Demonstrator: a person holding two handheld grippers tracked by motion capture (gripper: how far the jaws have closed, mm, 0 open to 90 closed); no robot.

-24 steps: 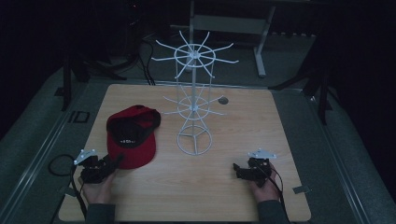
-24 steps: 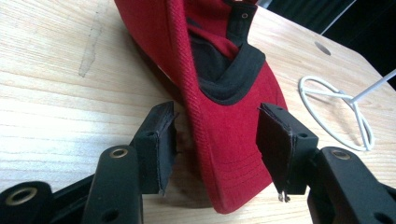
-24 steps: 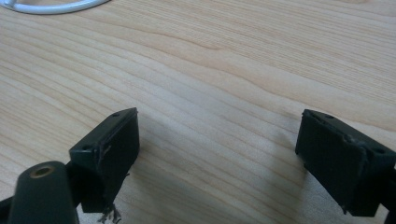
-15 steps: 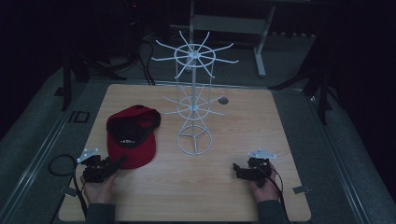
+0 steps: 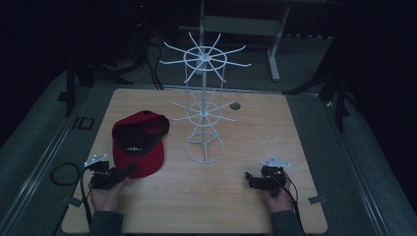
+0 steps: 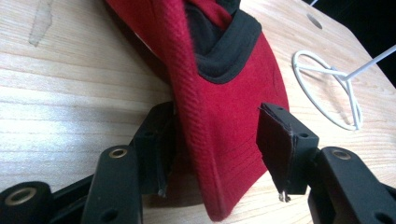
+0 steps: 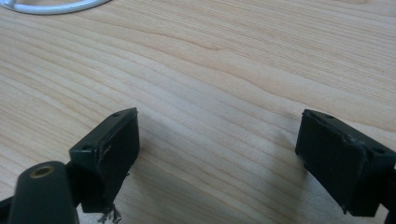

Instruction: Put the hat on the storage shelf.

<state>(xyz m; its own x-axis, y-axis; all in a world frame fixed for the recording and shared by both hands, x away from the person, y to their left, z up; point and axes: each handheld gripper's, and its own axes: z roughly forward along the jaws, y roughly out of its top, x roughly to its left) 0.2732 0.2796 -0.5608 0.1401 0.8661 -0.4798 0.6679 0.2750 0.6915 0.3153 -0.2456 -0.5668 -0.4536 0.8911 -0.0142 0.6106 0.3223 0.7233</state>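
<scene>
- High view: two hands come in from the bottom edge of the wooden table (image 5: 305,142). The left hand (image 5: 105,195) lies flat near the front left corner and holds the left gripper (image 5: 129,169), which points at the front edge of the red cap (image 5: 139,143). The right hand (image 5: 278,196) rests near the front right and holds the right gripper (image 5: 249,178), which points left across bare wood.
- The cap lies left of the middle with its open side up – the inside is black, the outside is soft red cloth. Nothing lies in it that I can make out.
- Just beside the cap stands a white wire rack (image 5: 204,110). It is thin and tall, with a round ring for a foot and two rings of spokes sticking out, one low and one at the top. No spoke has anything on it.
- The room is dim here, so I cannot tell from this view if the left gripper touches the cap.
- Left gripper view: the black jaws stand partly apart with the cap's stiff brim (image 6: 219,135) between them. The left pad seems to lie against the red cloth – the right pad is clear of it. The rack's ring foot (image 6: 327,93) lies on the wood behind.
- Right gripper view: the jaws are spread wide over pale, streaky wood, with nothing between them.
</scene>
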